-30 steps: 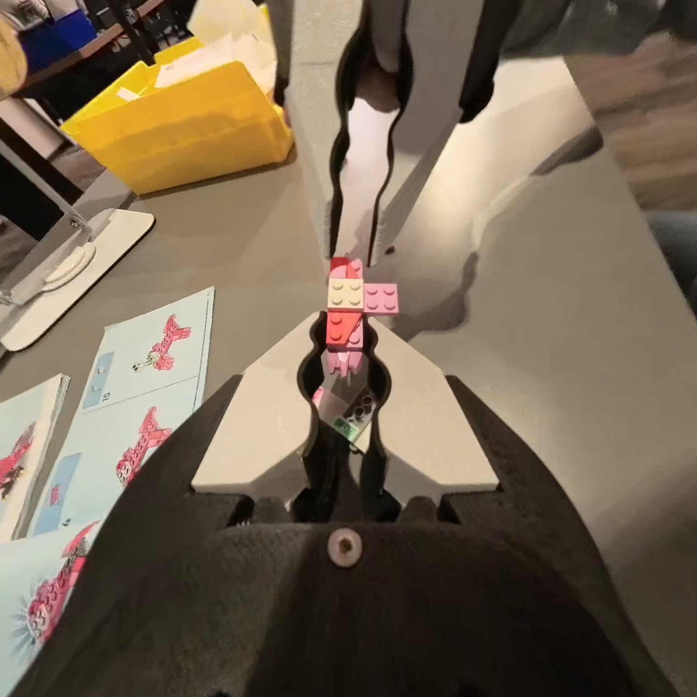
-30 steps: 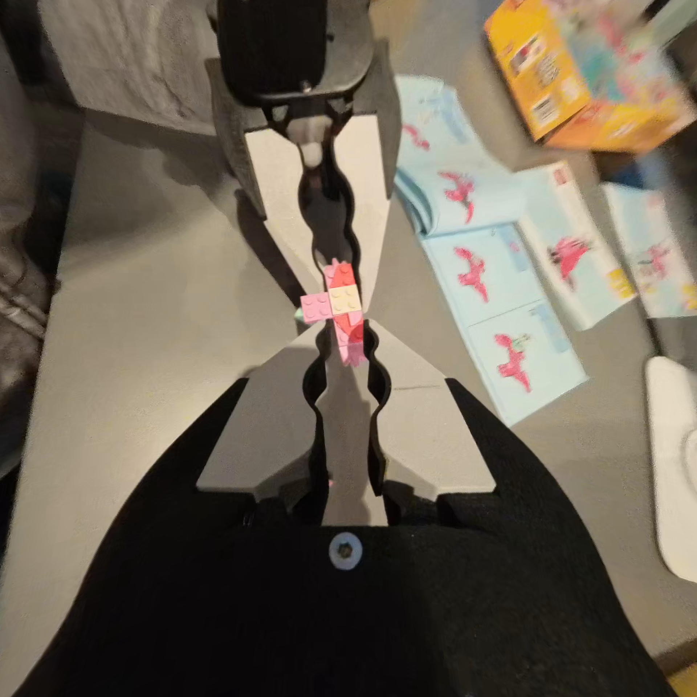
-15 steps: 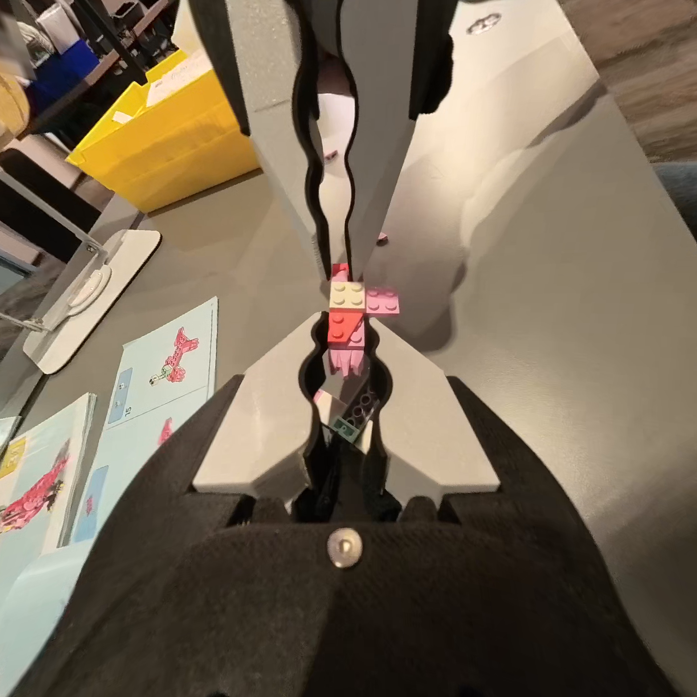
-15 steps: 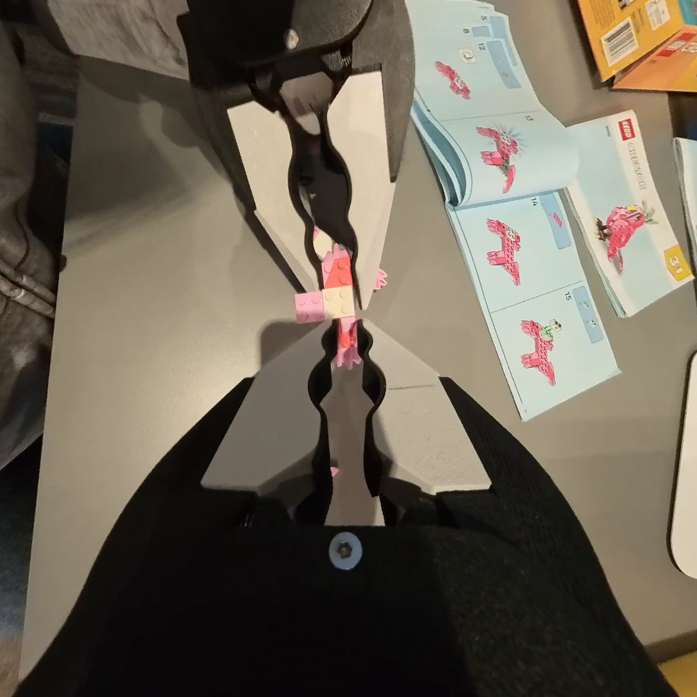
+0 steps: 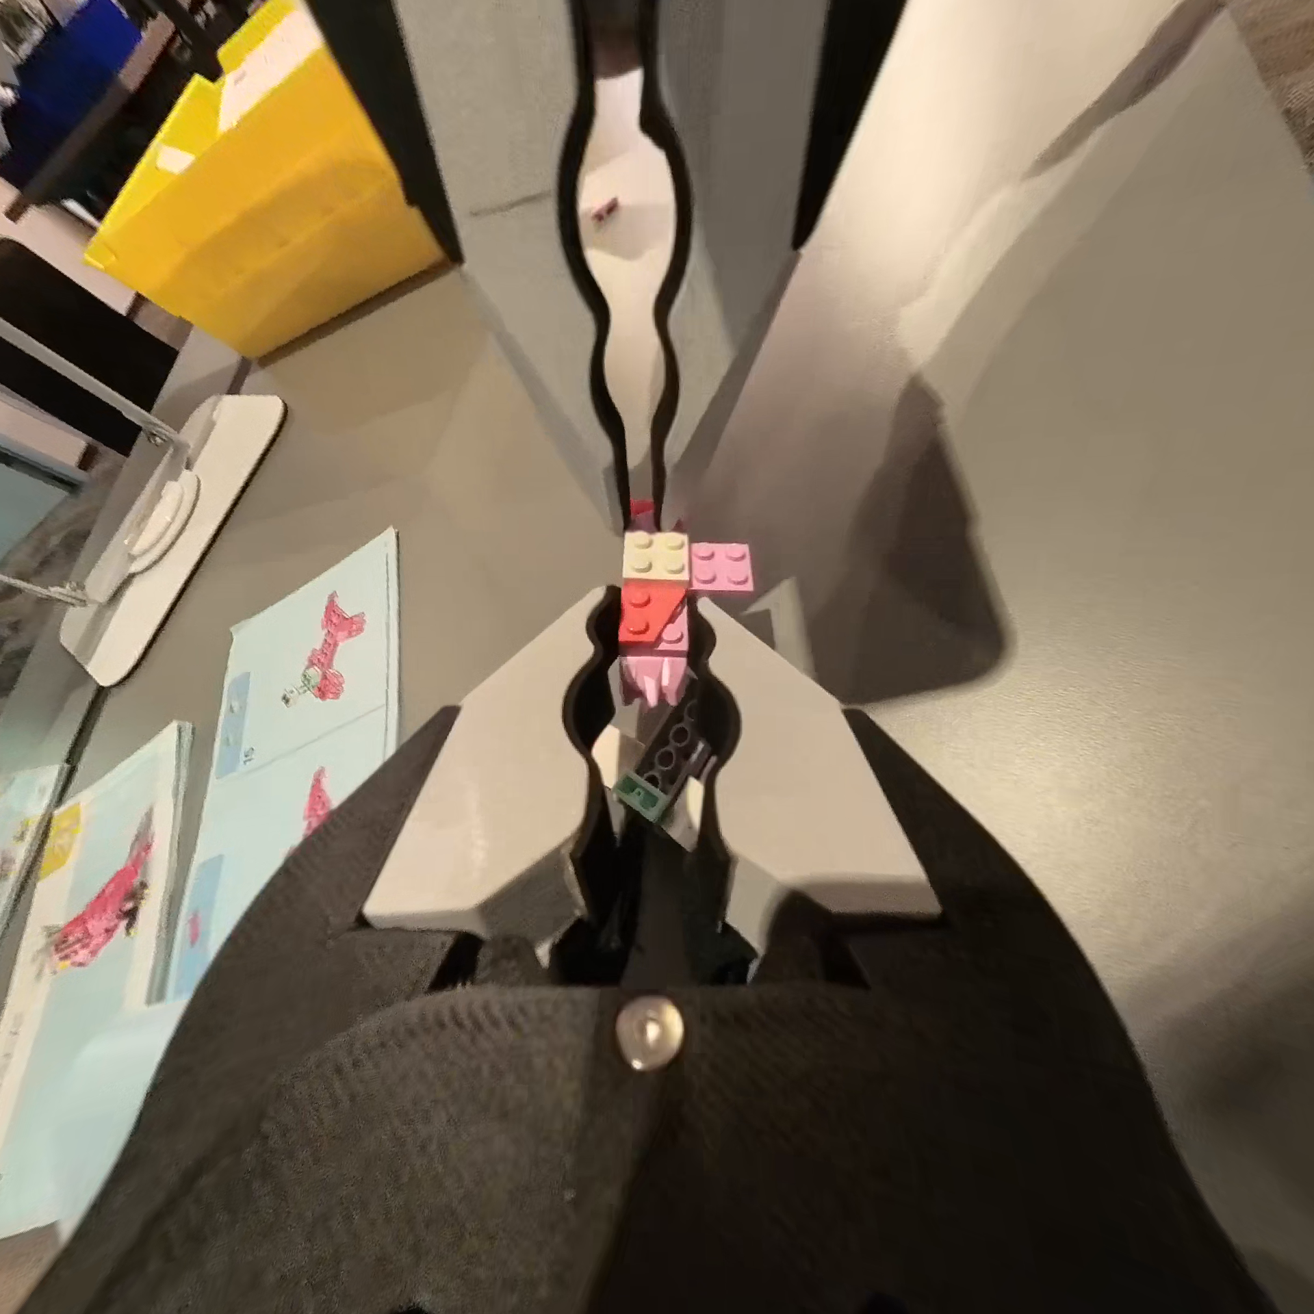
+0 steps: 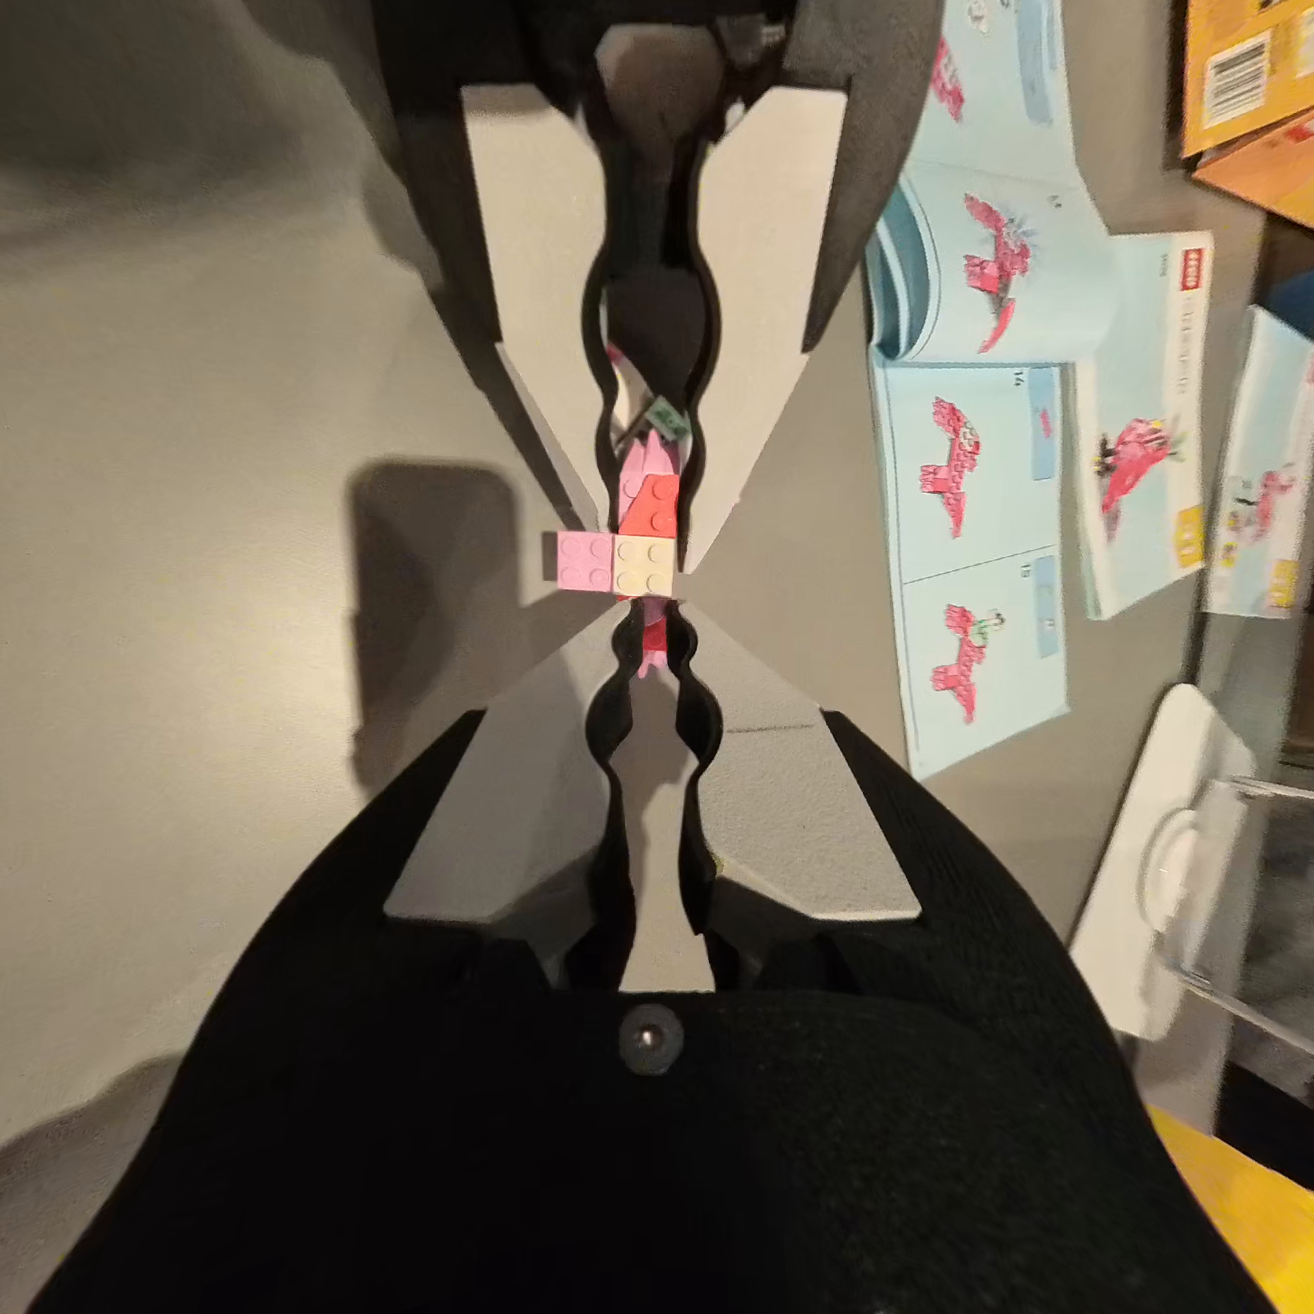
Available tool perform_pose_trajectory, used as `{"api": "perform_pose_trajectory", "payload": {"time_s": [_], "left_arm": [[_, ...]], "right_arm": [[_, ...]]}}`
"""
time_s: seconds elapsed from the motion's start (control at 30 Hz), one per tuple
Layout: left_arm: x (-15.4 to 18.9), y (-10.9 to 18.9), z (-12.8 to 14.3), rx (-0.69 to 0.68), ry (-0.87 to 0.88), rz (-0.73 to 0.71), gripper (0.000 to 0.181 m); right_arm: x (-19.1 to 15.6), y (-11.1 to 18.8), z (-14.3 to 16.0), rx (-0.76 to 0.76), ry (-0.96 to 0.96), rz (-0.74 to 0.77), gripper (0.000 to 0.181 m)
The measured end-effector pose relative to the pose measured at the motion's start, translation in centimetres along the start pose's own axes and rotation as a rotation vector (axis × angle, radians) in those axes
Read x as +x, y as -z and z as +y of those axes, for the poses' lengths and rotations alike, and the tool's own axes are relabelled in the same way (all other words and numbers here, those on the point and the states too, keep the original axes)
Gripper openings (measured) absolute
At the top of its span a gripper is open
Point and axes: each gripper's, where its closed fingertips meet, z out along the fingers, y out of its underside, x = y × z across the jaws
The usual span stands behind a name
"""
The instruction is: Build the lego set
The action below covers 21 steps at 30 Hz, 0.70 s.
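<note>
A small lego model (image 5: 655, 565) of red, pink and cream bricks, with a light pink plate (image 5: 722, 565) sticking out sideways, is held above the grey table (image 5: 1066, 711). My left gripper (image 5: 658, 604) is shut on the model's near end. A black and green part (image 5: 665, 764) lies between its fingers. My right gripper (image 5: 643, 508) comes from the opposite side and is shut on the far end. In the right wrist view the right gripper (image 6: 653, 611) pinches the red and pink tail of the model (image 6: 643, 565), with the left gripper (image 6: 645, 547) facing it.
A yellow bin (image 5: 270, 192) stands at the back left. Open light blue instruction booklets (image 5: 313, 640) (image 6: 974, 498) lie beside the work spot. A white stand base (image 5: 171, 526) (image 6: 1166, 853) is near them. An orange box (image 6: 1251, 92) sits at the far corner. A small loose piece (image 5: 606, 207) lies on the table. The grippers are tip to tip, or close to it.
The right gripper has come closer and its fingers have narrowed onto the model's far end. The left gripper keeps its hold. Both views have tilted relative to the table.
</note>
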Motion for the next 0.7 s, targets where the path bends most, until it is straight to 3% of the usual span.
{"api": "perform_pose_trajectory", "payload": {"time_s": [0.27,0.5,0.7], "left_arm": [[-0.6,0.1,0.1,0.022,0.168,0.030,0.017],[-1.4,0.5,0.1,0.048,0.192,0.001,0.017],[-1.9,0.5,0.5,0.039,0.226,-0.008,0.017]], "right_arm": [[1.0,0.2,0.3,-0.014,0.126,0.225,0.003],[0.9,1.0,0.5,0.095,-0.131,0.113,0.004],[-1.7,-0.6,5.6,-0.061,-0.475,-0.121,0.004]]}}
